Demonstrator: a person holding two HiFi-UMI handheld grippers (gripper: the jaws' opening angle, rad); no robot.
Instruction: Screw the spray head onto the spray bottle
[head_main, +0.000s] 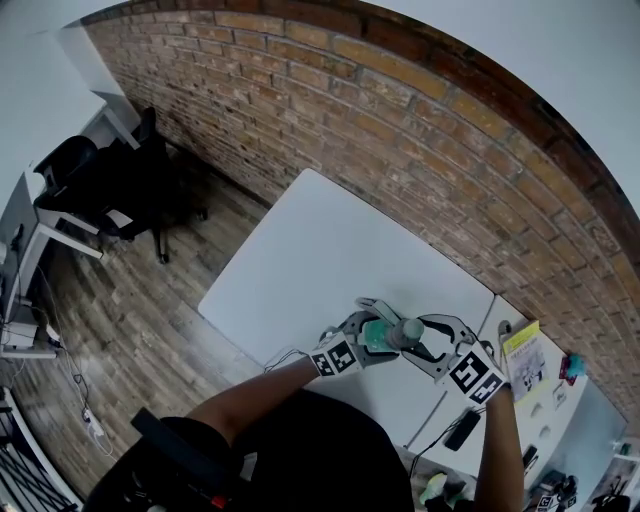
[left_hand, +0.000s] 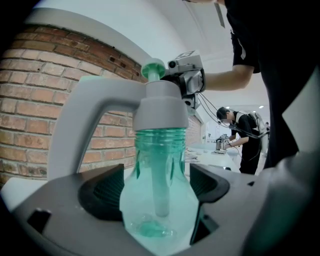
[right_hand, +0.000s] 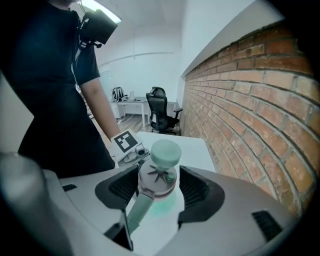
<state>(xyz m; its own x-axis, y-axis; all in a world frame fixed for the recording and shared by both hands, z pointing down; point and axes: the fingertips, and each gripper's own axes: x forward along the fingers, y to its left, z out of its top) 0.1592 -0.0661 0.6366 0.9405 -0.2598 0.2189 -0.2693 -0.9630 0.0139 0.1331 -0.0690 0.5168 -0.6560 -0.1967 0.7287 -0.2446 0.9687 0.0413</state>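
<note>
Green bottle (left_hand: 159, 210): one, clenched by left gripper (left_hand: 159, 186) above white table (head_main: 300, 250).
Spray head (right_hand: 157, 181): one, sat on bottle's neck, right gripper (right_hand: 159, 187) clamped around it.
Hard to see: head view hid most of bottle behind both grippers.

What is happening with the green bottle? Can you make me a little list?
left gripper: shut on the spray bottle, held above the table
right gripper: shut on the spray head
head and bottle: head sits on the bottle's neck, tube inside
screwed tight: cannot tell
underneath: white table
behind: brick wall
</note>
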